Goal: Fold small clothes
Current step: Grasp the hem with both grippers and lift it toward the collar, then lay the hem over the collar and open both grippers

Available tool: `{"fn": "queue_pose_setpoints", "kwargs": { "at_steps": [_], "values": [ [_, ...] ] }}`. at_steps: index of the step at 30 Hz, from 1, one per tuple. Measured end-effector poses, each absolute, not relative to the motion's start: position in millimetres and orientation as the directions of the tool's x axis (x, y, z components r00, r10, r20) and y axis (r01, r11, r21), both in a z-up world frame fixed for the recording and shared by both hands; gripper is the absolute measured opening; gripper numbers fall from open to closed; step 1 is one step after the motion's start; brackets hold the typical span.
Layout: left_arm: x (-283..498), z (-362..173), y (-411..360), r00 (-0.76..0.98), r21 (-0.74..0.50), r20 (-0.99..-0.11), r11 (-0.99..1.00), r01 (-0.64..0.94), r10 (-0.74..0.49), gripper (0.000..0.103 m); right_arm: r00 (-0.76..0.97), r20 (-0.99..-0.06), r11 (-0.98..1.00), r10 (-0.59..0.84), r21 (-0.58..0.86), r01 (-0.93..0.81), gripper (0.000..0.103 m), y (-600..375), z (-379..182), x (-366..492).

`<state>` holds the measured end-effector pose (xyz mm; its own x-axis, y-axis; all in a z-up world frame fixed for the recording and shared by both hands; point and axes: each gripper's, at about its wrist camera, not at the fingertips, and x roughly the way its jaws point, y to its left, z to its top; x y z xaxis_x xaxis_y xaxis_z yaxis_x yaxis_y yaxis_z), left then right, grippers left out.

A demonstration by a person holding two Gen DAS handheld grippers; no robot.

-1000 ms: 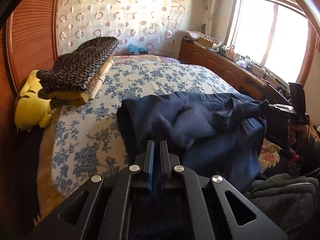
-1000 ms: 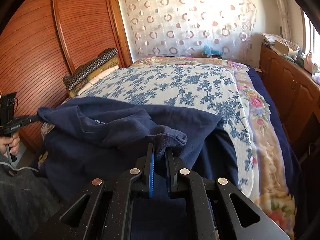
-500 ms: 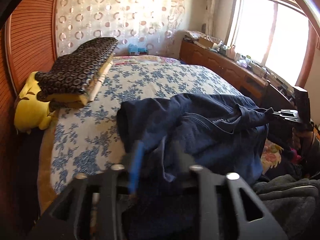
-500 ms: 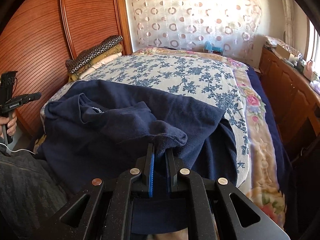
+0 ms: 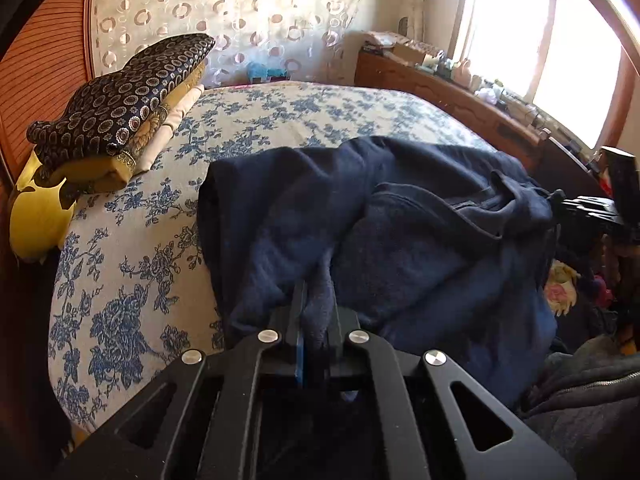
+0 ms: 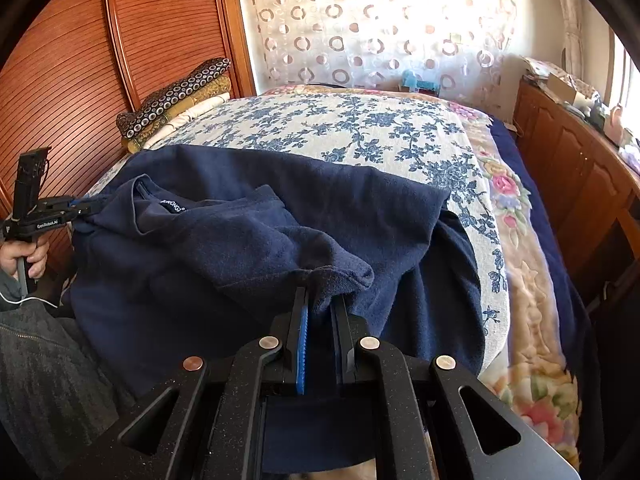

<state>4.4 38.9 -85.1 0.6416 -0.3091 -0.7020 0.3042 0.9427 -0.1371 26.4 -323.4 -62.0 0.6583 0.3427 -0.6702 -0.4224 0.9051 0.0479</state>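
Observation:
A navy blue sweatshirt (image 5: pixel 420 240) lies crumpled on the near part of the flowered bed (image 5: pixel 132 280), with its white neck label (image 6: pixel 173 207) facing up. My left gripper (image 5: pixel 316 312) has its jaws closing tight on a fold of the cloth, with the pads pressing it. In the right wrist view the left gripper (image 6: pixel 82 210) pinches the garment's left edge by the neck. My right gripper (image 6: pixel 320 304) is shut on the ribbed cuff end of a sleeve (image 6: pixel 340 276). In the left wrist view it (image 5: pixel 560 200) holds the cloth at the right.
A stack of folded patterned blankets (image 5: pixel 120 108) and a yellow plush (image 5: pixel 36 216) lie at the bed's far left against the wooden wardrobe (image 6: pixel 80 60). A wooden cabinet (image 6: pixel 580 168) with clutter runs along the right under the window. The person's grey jacket (image 6: pixel 40 360) is close at the bed's foot.
The left gripper let go of the sweatshirt, opened, dropped toward the bed and shut on the cloth again. The garment sank onto the bed. The right gripper kept its grip.

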Motion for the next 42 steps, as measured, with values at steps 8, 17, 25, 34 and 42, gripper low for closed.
{"fn": "queue_pose_setpoints", "kwargs": {
  "at_steps": [8, 17, 25, 34, 42],
  "values": [
    [-28.9, -73.3, 43.7, 0.623, -0.161, -0.708, 0.935, 0.317, -0.333, 0.006, 0.646, -0.669, 0.897, 0.367, 0.070, -0.437, 0.009, -328.1, -59.7, 14.0],
    [-31.9, -58.9, 37.5, 0.651, -0.116, -0.691, 0.937, 0.329, -0.314, 0.020, 0.658, -0.666, 0.903, 0.350, 0.055, -0.425, 0.014, -330.1, -50.5, 7.9],
    [-8.2, -43.9, 45.4, 0.695, -0.099, -0.658, 0.948, 0.302, -0.291, 0.071, 0.724, -0.608, 0.922, 0.326, 0.035, -0.386, 0.036, -343.1, -24.3, 1.5],
    [36.6, -53.9, 48.1, 0.700, -0.068, -0.673, 0.962, 0.264, -0.240, 0.076, 0.759, -0.583, 0.935, 0.289, 0.002, -0.355, 0.052, -341.1, -18.4, 14.8],
    [72.1, -65.3, 59.0, 0.694, -0.074, -0.691, 0.975, 0.209, -0.201, 0.076, 0.751, -0.609, 0.958, 0.257, 0.055, -0.283, 0.059, -346.3, -41.2, 72.2]
  ]
}}
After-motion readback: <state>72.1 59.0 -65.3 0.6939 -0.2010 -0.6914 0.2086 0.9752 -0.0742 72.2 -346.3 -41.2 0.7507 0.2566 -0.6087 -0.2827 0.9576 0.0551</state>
